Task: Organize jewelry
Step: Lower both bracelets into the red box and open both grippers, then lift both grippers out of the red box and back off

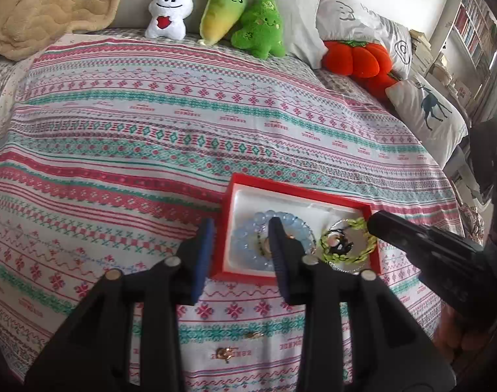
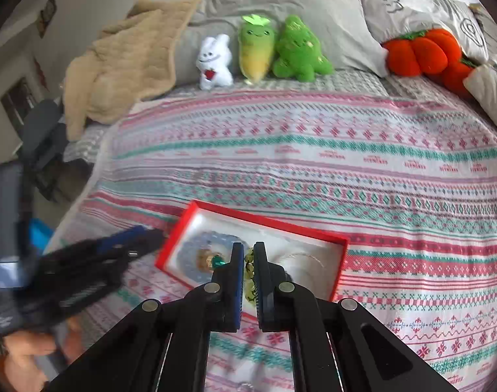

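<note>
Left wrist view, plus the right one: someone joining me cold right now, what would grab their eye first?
Probably the red box low on the striped bedspread, holding a pale blue bead bracelet beside a yellow-green one. Then the plush toys at the headboard: white bunny, two green ones, and an orange pumpkin to their right. Two small gold pieces lie loose on the cover just in front of the box.

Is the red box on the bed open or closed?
Open. The red box has no lid on it, and its white inside shows a blue bead bracelet and a green bracelet.
</note>
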Motion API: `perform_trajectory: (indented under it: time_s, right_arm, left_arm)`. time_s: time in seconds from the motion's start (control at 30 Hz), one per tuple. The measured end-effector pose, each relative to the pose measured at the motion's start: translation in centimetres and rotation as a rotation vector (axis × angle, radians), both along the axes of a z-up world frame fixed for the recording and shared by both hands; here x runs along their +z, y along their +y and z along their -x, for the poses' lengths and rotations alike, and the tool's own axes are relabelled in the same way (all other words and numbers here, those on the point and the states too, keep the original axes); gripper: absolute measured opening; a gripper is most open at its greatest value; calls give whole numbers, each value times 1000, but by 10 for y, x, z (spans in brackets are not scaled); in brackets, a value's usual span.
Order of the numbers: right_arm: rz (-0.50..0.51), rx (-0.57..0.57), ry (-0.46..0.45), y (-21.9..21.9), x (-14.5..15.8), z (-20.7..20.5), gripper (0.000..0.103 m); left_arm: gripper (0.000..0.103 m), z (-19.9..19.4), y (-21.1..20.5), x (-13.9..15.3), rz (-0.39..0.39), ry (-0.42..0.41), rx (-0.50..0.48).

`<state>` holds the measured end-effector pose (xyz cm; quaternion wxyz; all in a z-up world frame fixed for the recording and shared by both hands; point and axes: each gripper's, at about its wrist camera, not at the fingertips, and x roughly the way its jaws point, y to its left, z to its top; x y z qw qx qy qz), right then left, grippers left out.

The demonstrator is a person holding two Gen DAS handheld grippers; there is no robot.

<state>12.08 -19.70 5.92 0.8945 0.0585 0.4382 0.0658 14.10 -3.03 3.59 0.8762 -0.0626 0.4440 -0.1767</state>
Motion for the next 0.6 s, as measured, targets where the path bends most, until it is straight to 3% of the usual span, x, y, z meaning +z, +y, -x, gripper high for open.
perform_trajectory:
  time_s: [0.23, 0.37, 0.43, 0.47, 0.53, 0.57, 0.6]
  right_arm:
    - [61, -86, 58, -21, -21, -6, 9]
    - [55, -89, 62, -24, -16, 0, 17]
    - [61, -85, 66, -24, -14, 3, 21]
    - [66, -83, 68, -24, -13, 5, 26]
    - [69, -82, 69, -24, -10, 9, 45]
    - [65, -83, 60, -24, -7, 14, 65]
    - [62, -83, 48, -24, -5, 17, 69]
  left_arm:
    - [53, 1, 6, -1, -27, 3, 14]
    - [76, 4, 6, 0, -45, 5, 22]
    - [80, 6, 5, 0, -62, 11, 29]
    - [81, 7, 5, 0, -72, 14, 34]
    - [83, 10, 4, -2, -92, 34, 42]
    - [85, 11, 4, -3, -99, 47, 41]
    - [87, 13, 3, -4, -107, 58, 37]
